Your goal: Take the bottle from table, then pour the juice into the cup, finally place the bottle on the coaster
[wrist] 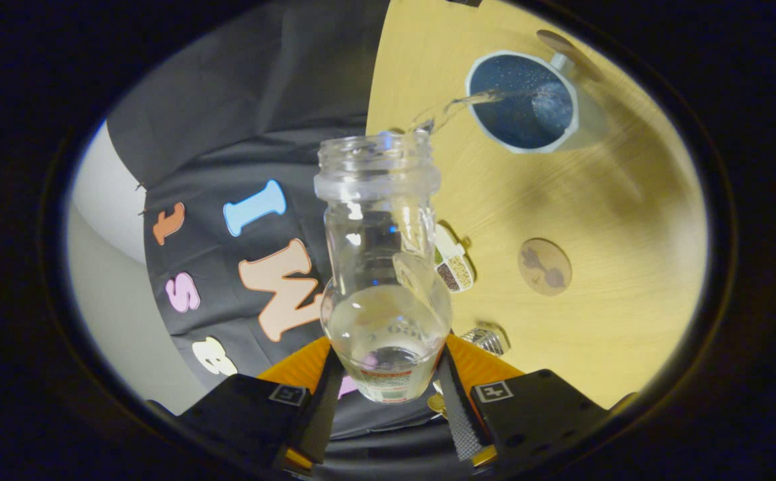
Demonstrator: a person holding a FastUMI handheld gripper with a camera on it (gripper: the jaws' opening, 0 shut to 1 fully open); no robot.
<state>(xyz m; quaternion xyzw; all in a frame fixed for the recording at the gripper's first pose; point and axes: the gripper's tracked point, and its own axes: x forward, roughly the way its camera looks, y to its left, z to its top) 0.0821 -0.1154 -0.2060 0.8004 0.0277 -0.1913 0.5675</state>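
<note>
Gripper (385,391) clamped tight on the clear bottle (381,267), one finger pressing each side near its bottom. Bottle tipped over the wooden table (628,220), no cap on, a little clear juice (458,105) running from its mouth into the blue-inside cup (521,100) beyond. Small divided box (453,266) just past the bottle. Round coaster (545,266) further right, bare.

Surface (628,280): pale wood-grain top. On it: blue-lined cup (528,100) with pale outside, round wooden coaster (545,266) well apart from it, divided seed container (453,266), small ridged metal object (488,339).
</note>
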